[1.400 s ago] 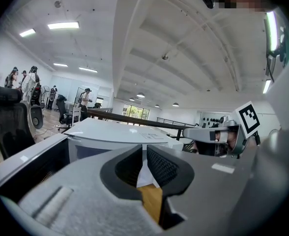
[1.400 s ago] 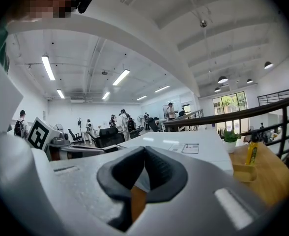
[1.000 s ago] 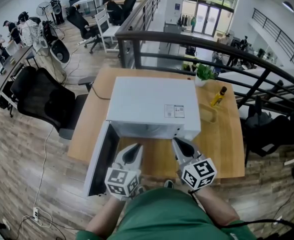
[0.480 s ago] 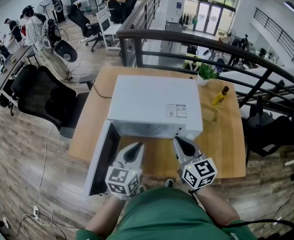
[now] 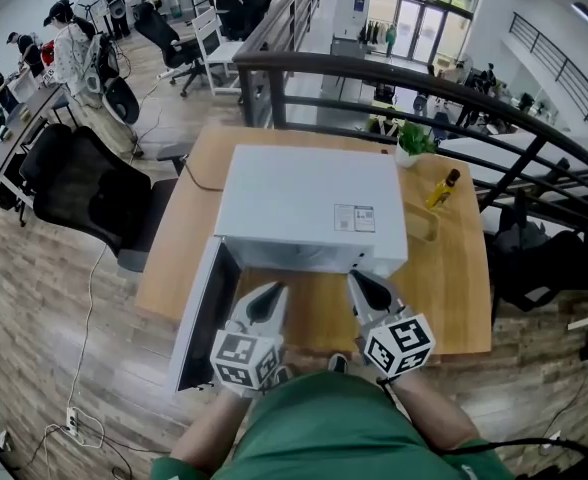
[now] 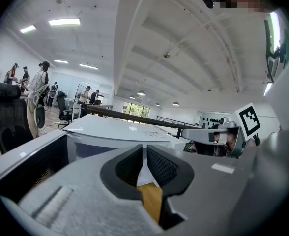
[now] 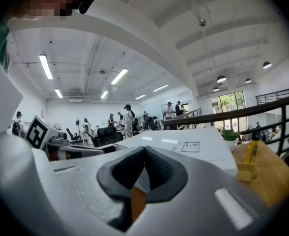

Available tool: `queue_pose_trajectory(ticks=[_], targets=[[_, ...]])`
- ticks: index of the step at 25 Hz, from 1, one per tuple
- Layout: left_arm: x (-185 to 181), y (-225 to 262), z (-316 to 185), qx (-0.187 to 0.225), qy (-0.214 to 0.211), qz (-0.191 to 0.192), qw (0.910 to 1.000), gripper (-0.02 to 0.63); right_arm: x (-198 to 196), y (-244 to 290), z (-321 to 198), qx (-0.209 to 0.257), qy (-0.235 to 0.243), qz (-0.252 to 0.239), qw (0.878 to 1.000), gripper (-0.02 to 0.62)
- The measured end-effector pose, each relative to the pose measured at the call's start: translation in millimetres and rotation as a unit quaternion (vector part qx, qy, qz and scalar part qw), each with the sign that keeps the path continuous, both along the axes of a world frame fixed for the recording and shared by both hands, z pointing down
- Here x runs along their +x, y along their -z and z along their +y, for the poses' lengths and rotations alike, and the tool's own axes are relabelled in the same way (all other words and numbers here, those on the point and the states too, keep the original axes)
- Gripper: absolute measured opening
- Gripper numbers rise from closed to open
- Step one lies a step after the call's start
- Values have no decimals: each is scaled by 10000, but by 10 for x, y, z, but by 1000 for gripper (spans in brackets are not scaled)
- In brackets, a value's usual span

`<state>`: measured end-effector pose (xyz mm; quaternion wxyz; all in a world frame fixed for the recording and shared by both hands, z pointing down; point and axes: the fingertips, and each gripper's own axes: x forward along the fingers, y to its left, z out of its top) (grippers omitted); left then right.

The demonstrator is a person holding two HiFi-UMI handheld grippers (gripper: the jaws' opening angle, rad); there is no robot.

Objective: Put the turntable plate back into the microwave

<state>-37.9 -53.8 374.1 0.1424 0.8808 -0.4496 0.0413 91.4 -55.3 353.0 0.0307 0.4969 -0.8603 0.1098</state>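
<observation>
Nothing has moved since 1 second ago: both grippers keep the same places in front of the white microwave (image 5: 309, 208). It sits on a wooden table (image 5: 454, 298), and its door (image 5: 199, 318) is swung open to the left. On the table to its right stand a small potted plant (image 5: 412, 143), a yellow bottle (image 5: 439, 190) and a low yellow box (image 5: 421, 226). A dark metal railing (image 5: 424, 86) curves behind the table. A black office chair (image 5: 94, 203) stands on the wood floor at the left.

The left gripper (image 5: 271, 291) and right gripper (image 5: 359, 281) are held side by side over the near table edge. They point at the microwave's open front, just short of it. Each gripper's jaws are pressed together with nothing between them. The turntable plate shows in none of the 3 views; only tabletop wood shows beneath the closed jaws.
</observation>
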Motion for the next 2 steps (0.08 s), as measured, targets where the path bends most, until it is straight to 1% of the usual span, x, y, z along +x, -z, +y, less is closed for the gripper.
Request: queue_pose_trajectory(ticks=[2], targets=[[3, -14, -16, -15, 8, 12, 10000, 38, 9, -12, -14, -11, -10, 1, 10000, 3]])
